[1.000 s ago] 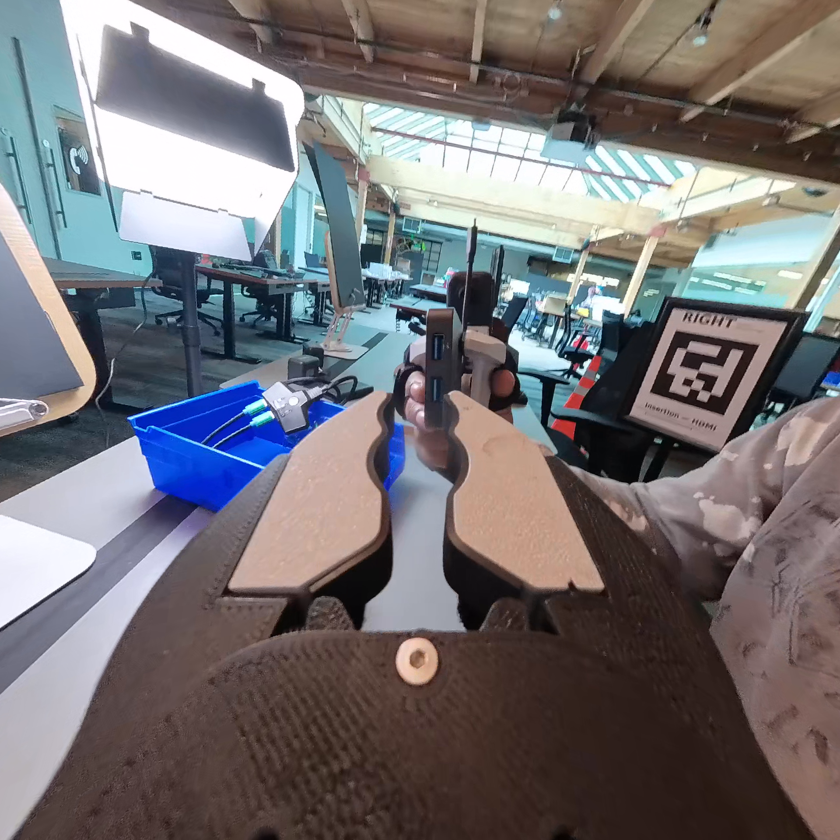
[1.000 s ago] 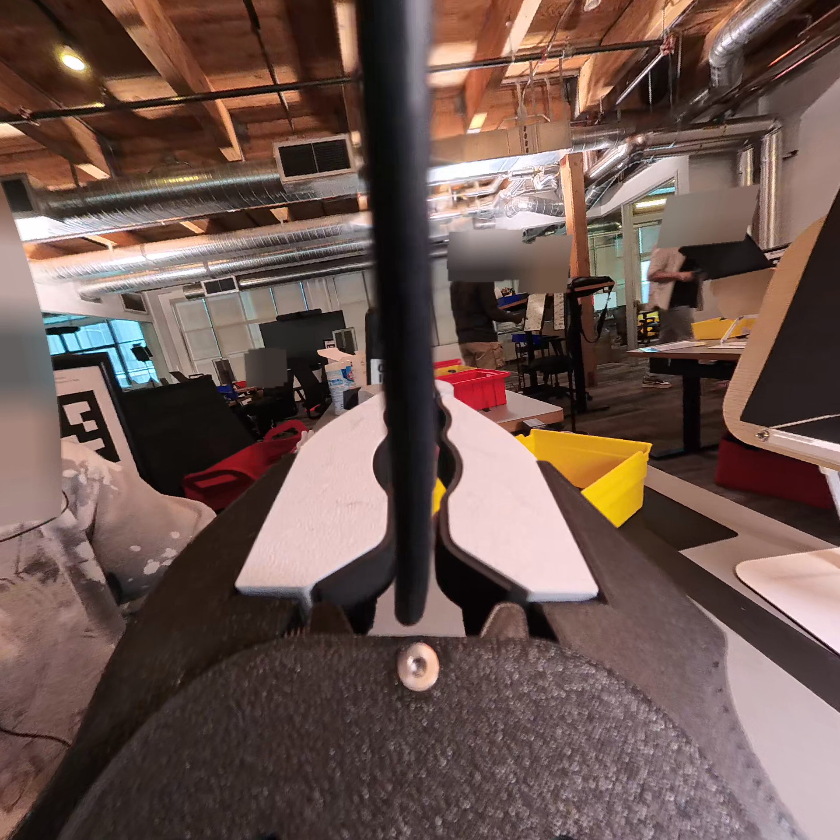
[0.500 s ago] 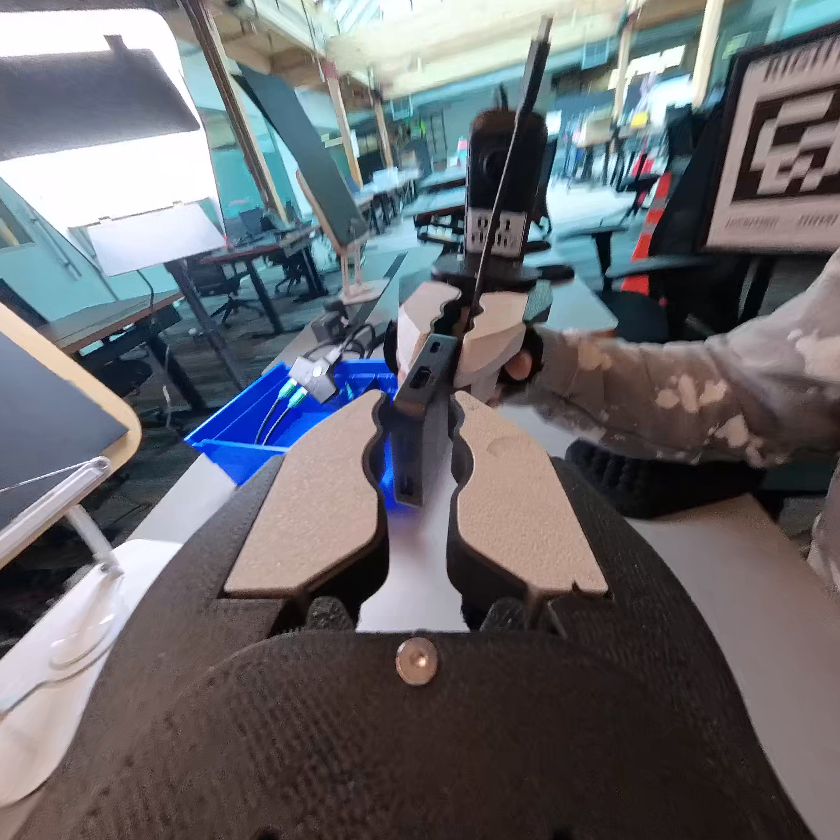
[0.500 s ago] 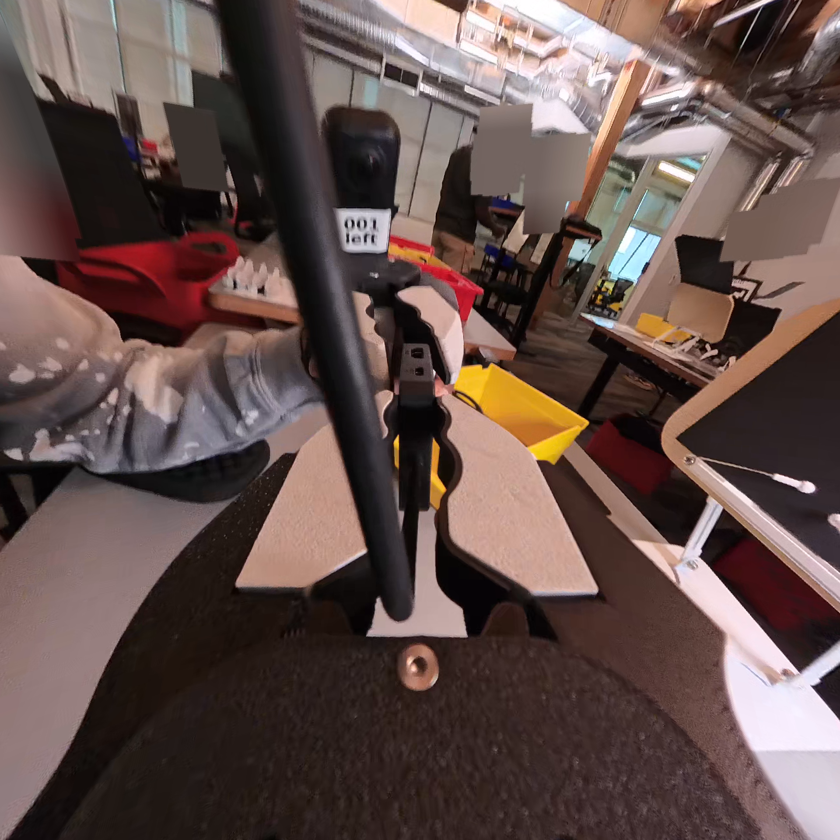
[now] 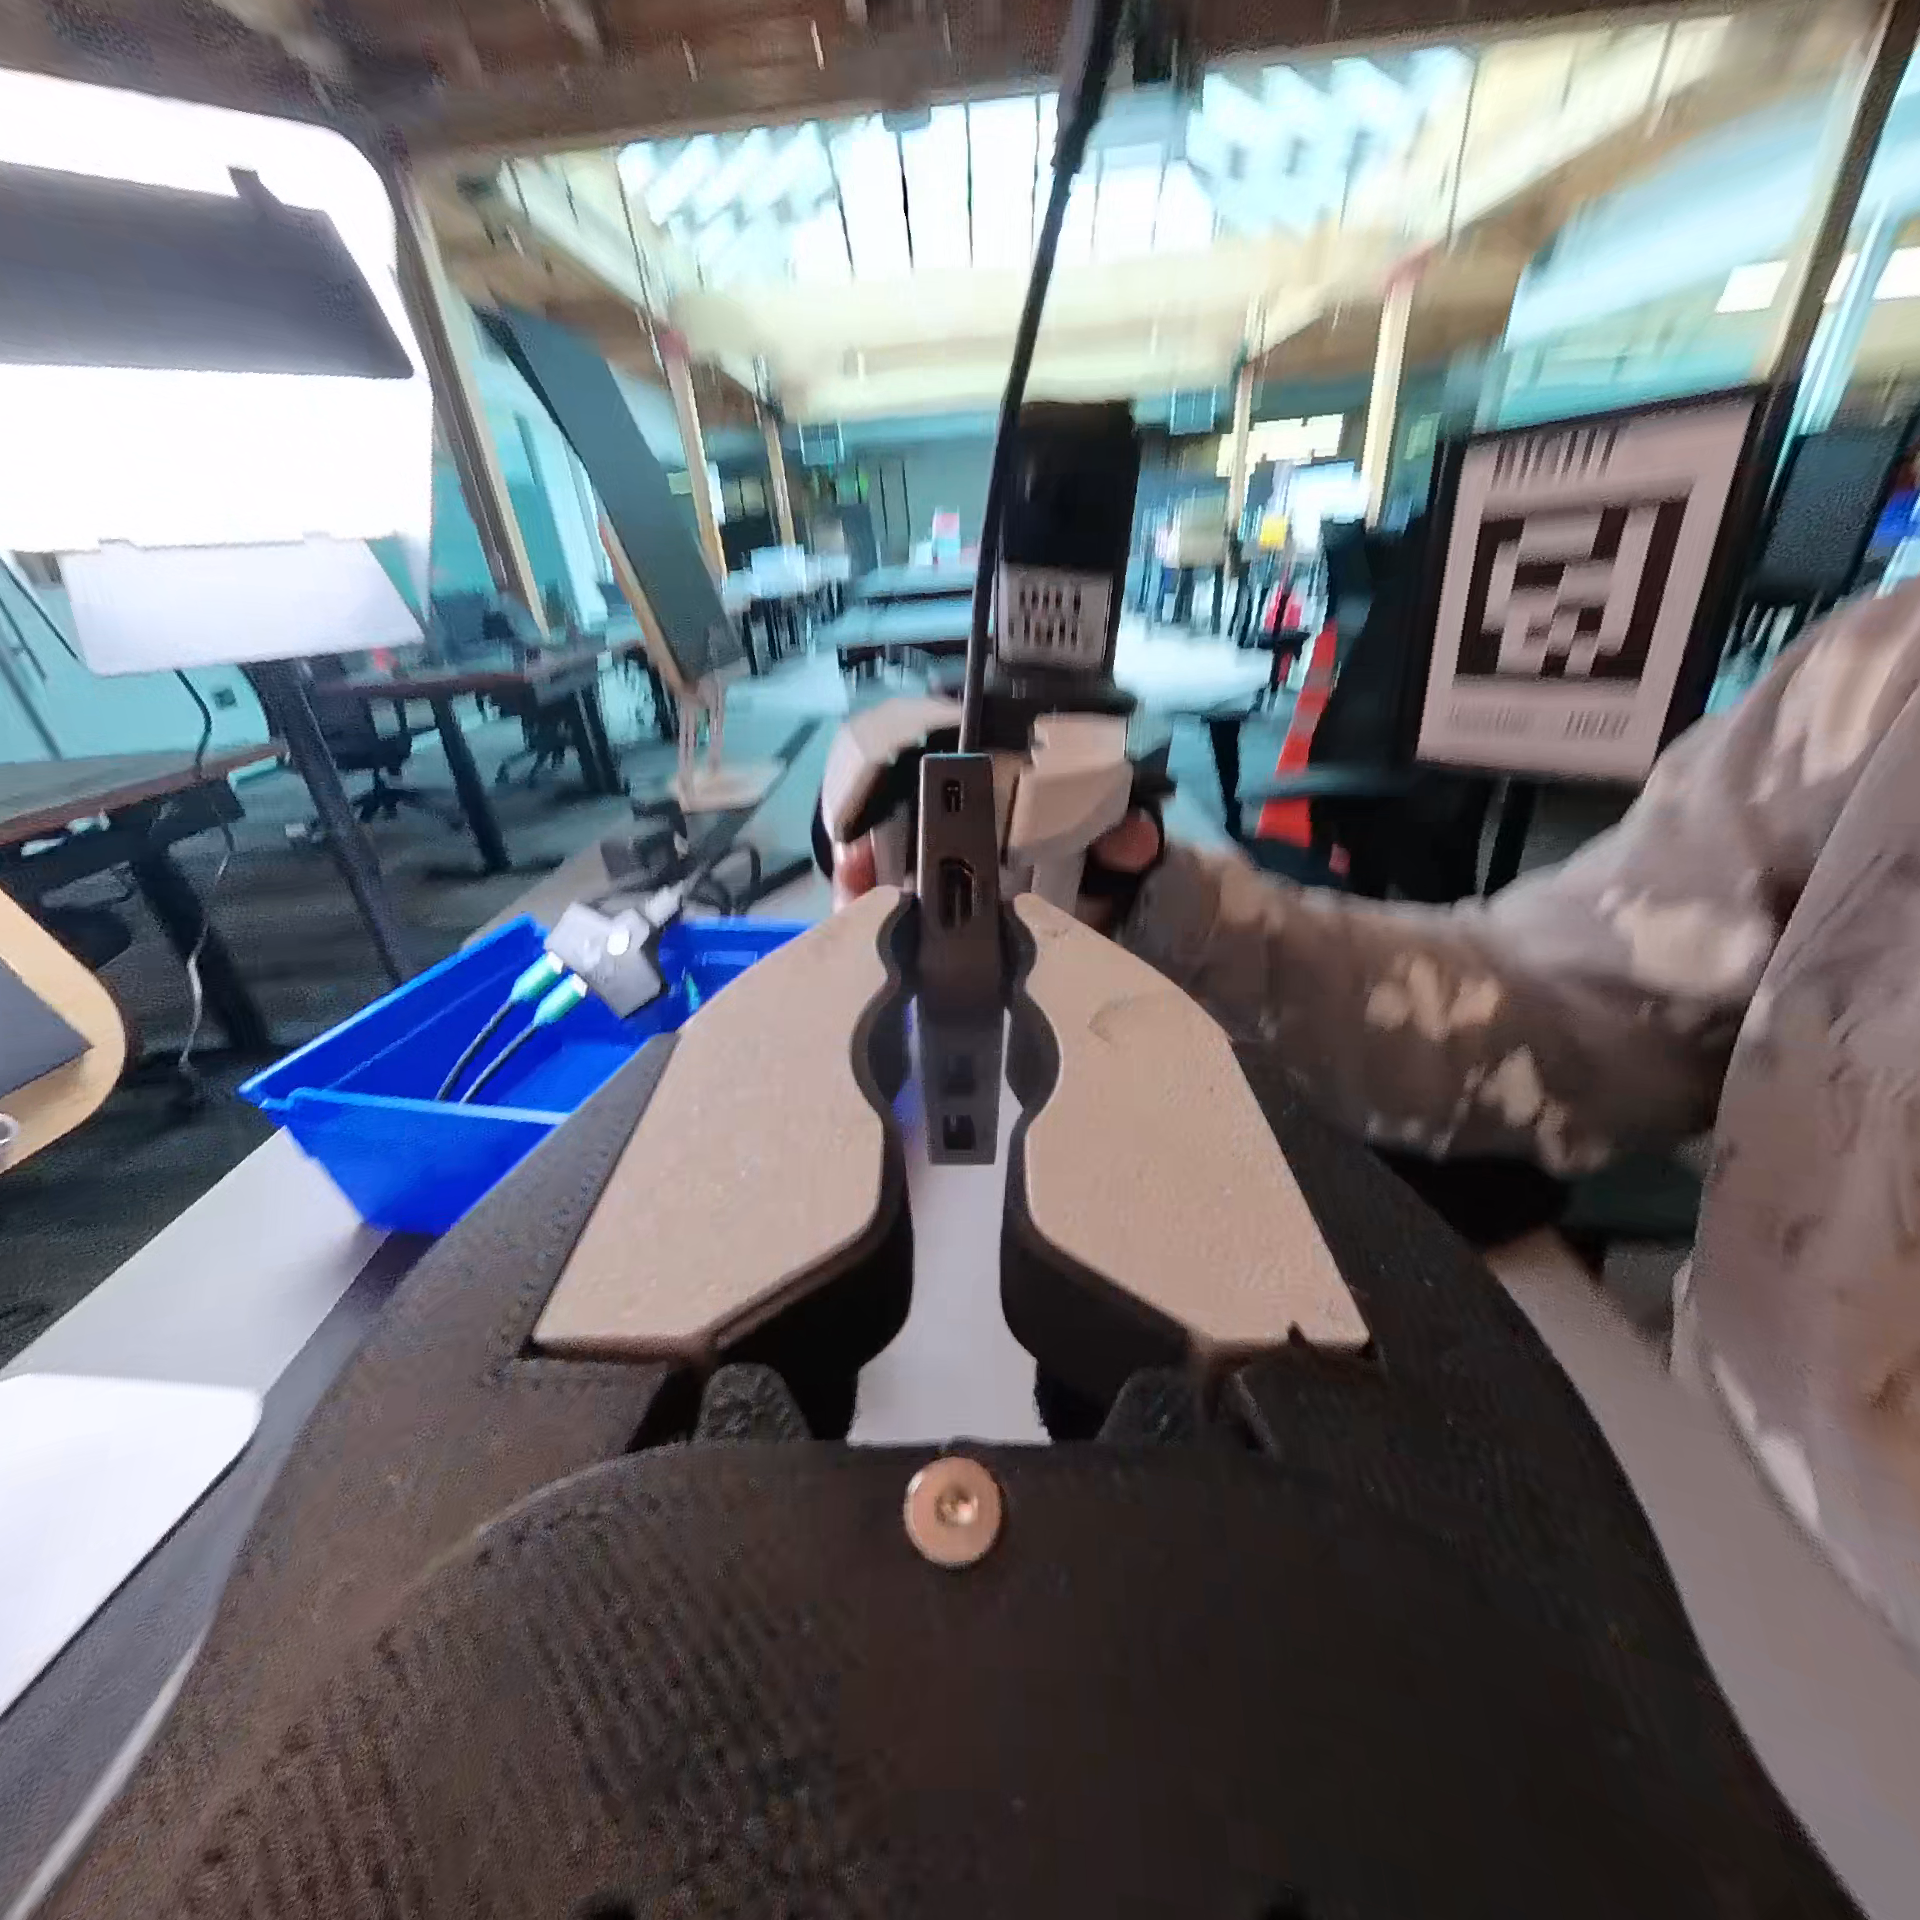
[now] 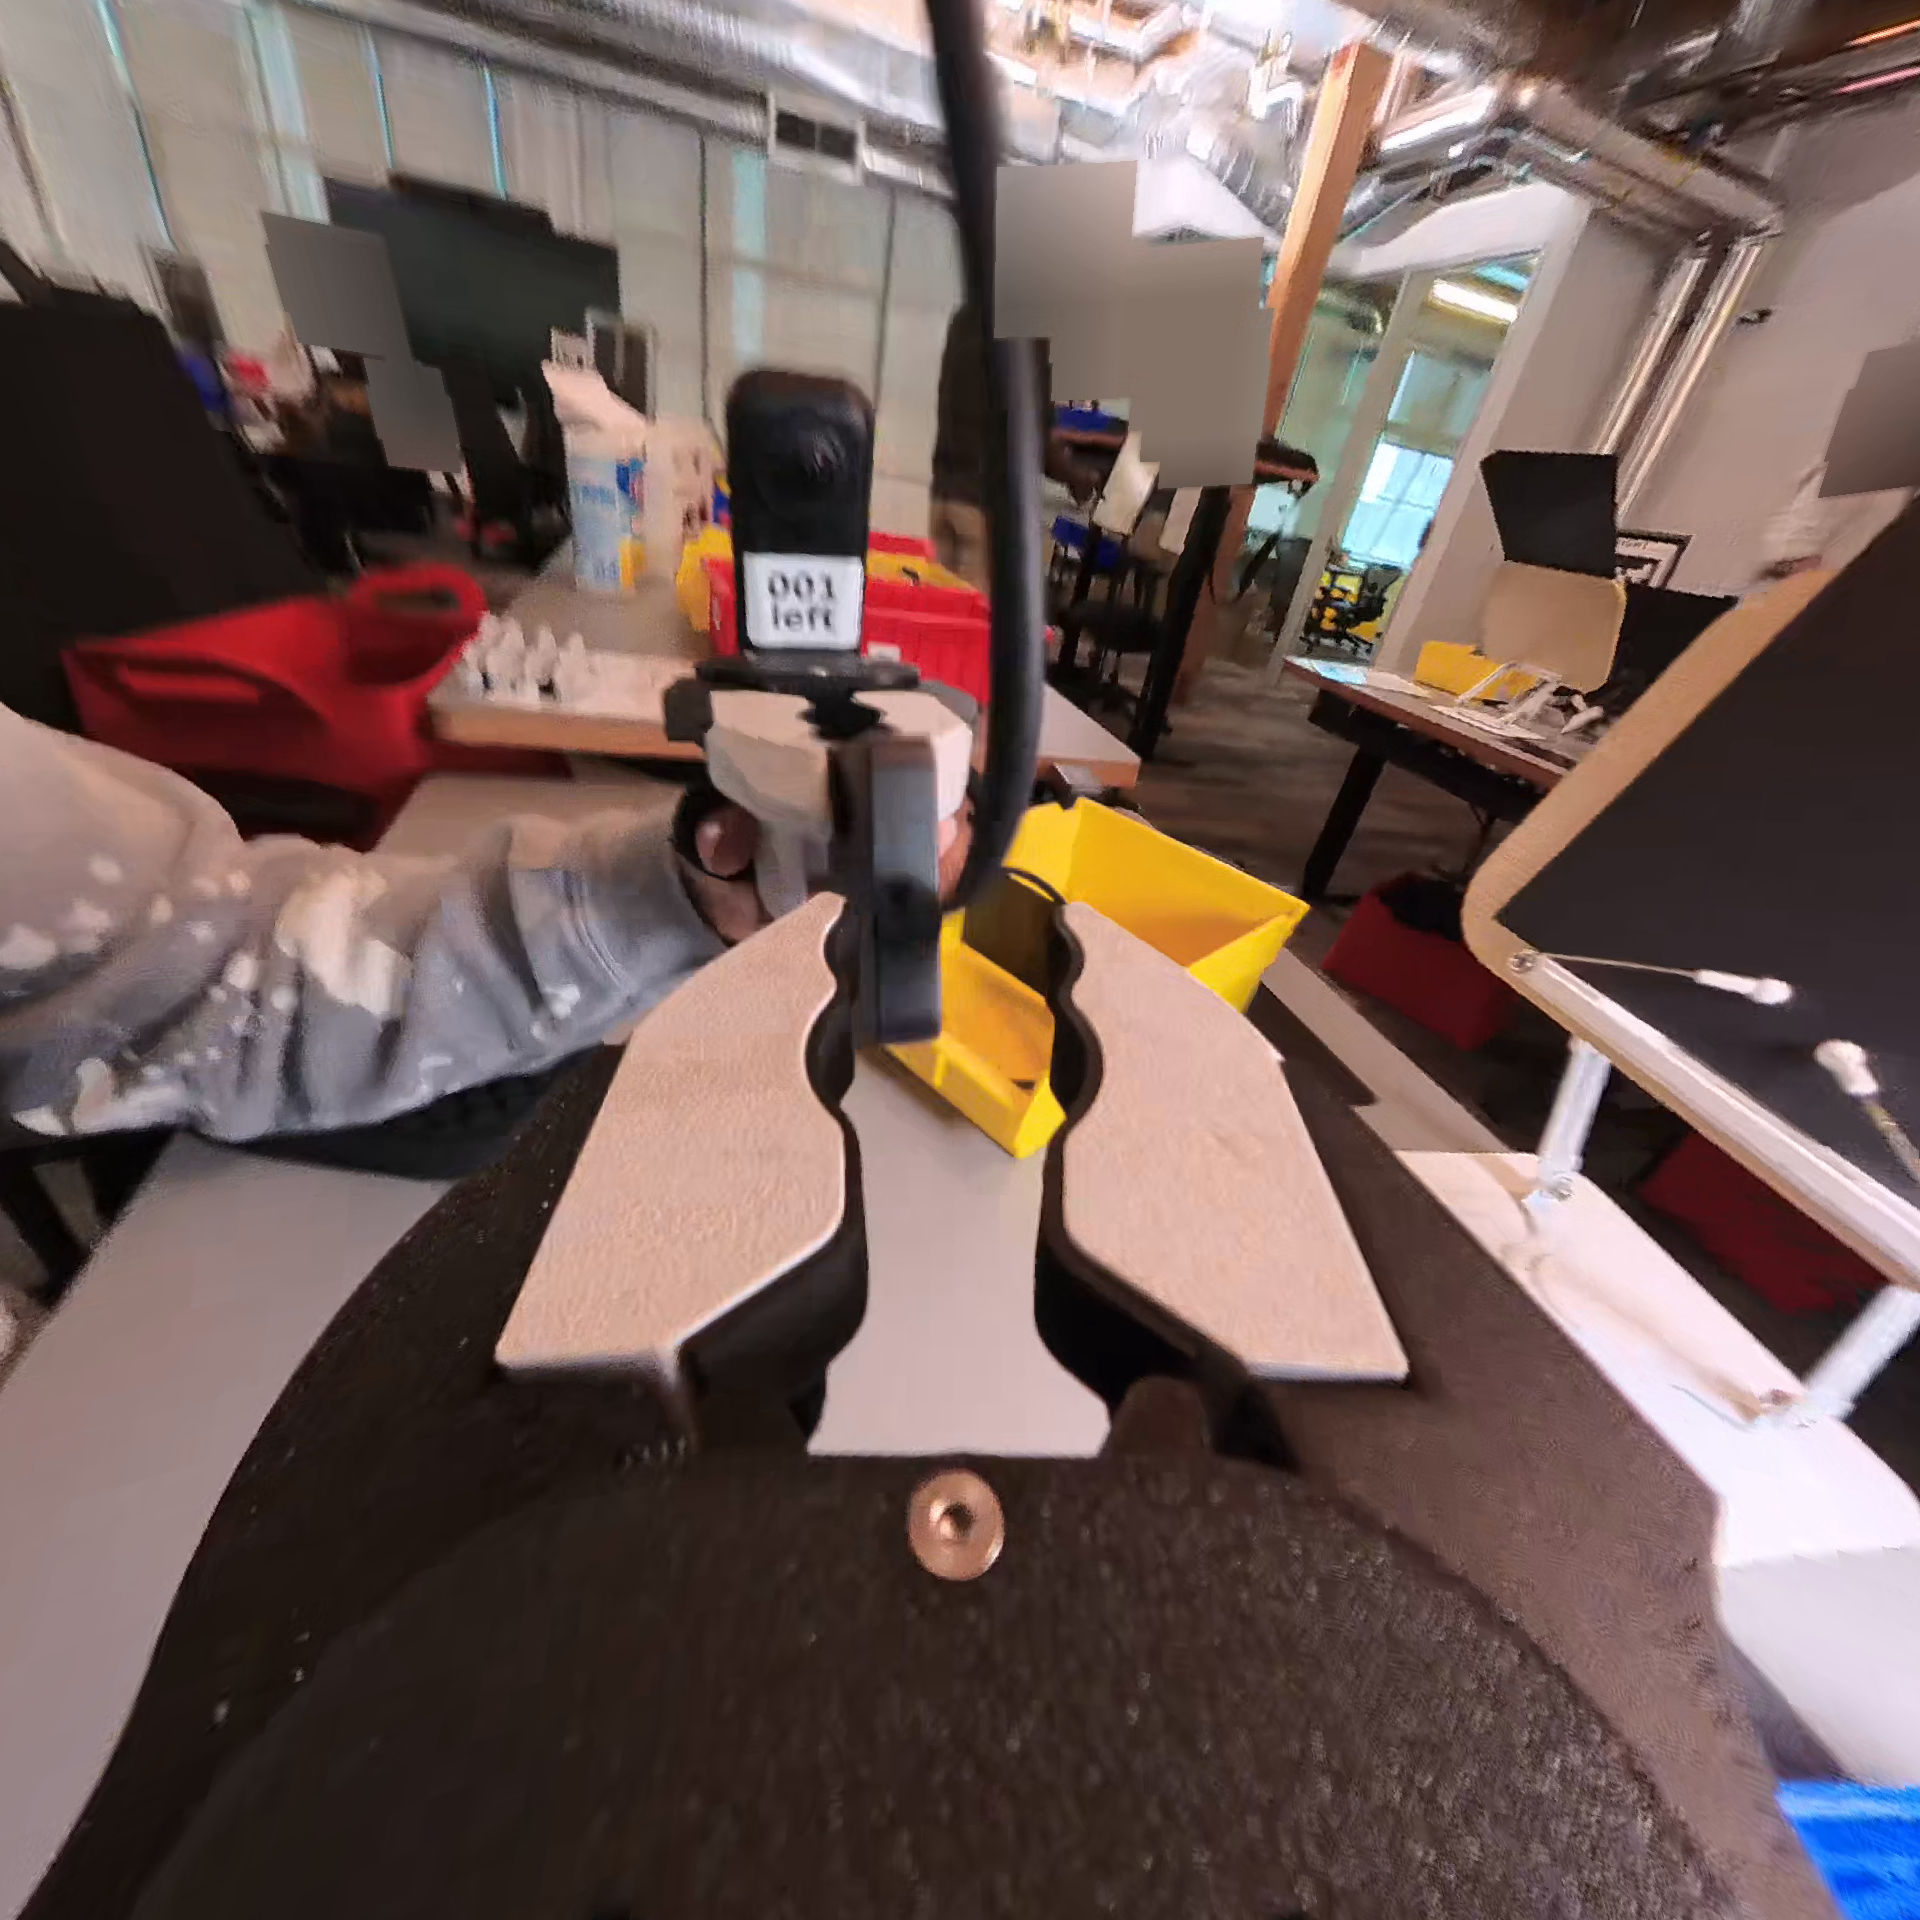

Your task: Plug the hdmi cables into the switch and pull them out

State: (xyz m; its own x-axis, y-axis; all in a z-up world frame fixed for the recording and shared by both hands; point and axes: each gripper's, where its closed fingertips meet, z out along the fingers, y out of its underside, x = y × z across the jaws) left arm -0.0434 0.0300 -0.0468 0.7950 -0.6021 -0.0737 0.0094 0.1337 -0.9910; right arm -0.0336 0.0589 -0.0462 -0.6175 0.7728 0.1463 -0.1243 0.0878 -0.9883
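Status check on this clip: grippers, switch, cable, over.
Left hand-held gripper shut on switch, held upright. Right hand-held gripper around the plug end of the hdmi cable, grip unclear. Plug right beside switch, seating not confirmed. No obstruction seen between them.
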